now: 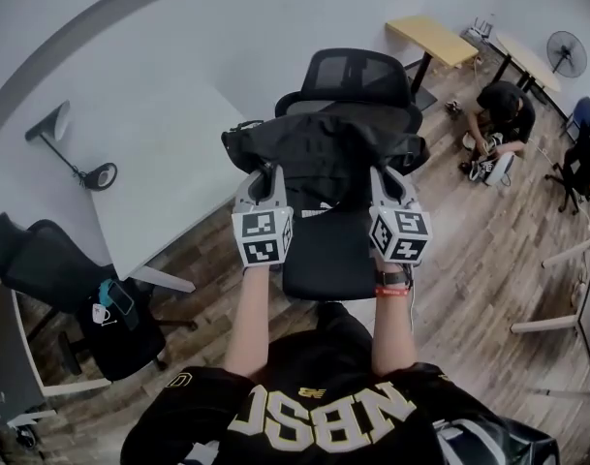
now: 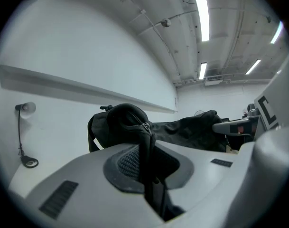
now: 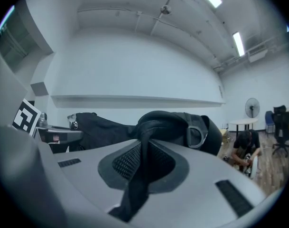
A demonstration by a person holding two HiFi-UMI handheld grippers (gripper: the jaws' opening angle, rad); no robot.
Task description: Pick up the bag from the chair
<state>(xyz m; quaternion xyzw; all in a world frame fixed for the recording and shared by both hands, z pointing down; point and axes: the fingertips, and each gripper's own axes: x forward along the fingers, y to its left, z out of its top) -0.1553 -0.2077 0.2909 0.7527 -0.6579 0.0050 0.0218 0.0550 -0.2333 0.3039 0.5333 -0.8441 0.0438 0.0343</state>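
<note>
The left claw [image 1: 271, 177] and the right claw [image 1: 385, 180] are each pinched narrow on a fold of the black bag [image 1: 324, 143]. The bag stretches between the claws and ahead of their tips, with the chair [image 1: 324, 255] seat beneath them.

In the head view, the tips of the left gripper [image 1: 271, 174] and of the right gripper [image 1: 382, 174] were buried in the folds of the bag [image 1: 324, 148], so the jaws could not be seen there. Beyond both grippers, the bag covered the lower backrest of the chair [image 1: 357, 74]. In the left gripper view, the bag's underside was hidden behind the gripper's own grey body, and the right gripper beside it was cut by the picture's edge. Far to the right of the right gripper, a crouching person [image 1: 503, 114] handled something too small to tell.
</note>
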